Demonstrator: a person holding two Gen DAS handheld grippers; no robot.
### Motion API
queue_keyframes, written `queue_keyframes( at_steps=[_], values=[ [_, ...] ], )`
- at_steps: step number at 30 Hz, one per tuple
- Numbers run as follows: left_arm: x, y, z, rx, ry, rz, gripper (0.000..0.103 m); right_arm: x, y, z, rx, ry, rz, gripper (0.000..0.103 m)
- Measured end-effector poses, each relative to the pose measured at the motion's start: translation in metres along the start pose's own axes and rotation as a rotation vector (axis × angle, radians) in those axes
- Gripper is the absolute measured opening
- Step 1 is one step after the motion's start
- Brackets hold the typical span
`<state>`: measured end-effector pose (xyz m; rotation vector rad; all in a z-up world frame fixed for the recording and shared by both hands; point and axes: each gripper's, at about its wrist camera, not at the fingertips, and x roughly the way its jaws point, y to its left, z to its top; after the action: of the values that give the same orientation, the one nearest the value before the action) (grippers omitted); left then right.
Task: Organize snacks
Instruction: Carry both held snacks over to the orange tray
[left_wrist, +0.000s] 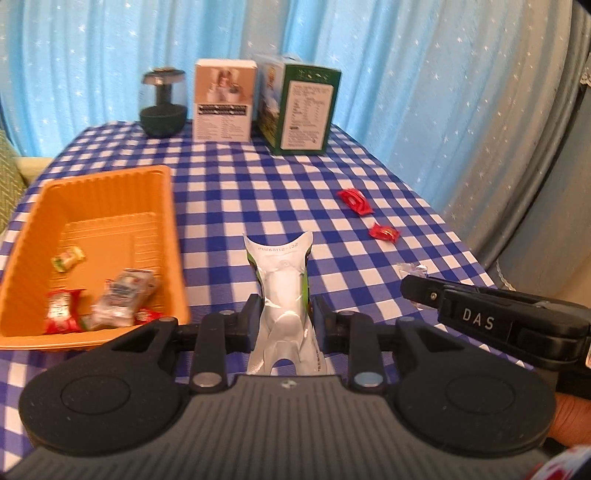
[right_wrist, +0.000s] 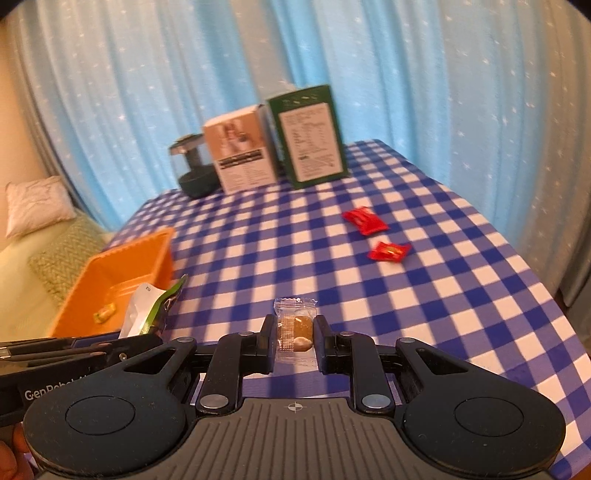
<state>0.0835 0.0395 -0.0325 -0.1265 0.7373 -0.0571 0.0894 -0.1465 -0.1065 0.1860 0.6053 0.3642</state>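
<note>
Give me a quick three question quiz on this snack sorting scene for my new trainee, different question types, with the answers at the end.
1. True or false: the left claw is shut on a white and green foil snack packet.
2. Which item sits between the right claw's fingers? A) red wrapper B) clear plastic packet with brown snack C) green carton
3. How many red-wrapped candies lie loose on the blue and white checked tablecloth, outside the orange ribbed plastic tray?

Key: 1 true; 2 B; 3 two.
</note>
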Motion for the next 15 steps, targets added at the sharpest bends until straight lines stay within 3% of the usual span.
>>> queue_keyframes(
  at_steps=[15],
  values=[
    [-0.056, 0.053, 0.001, -0.051, -0.055, 0.092, 0.026, -0.005, 0.068, 0.004, -0.104, -0.012, 0.097, 0.021]
  ],
)
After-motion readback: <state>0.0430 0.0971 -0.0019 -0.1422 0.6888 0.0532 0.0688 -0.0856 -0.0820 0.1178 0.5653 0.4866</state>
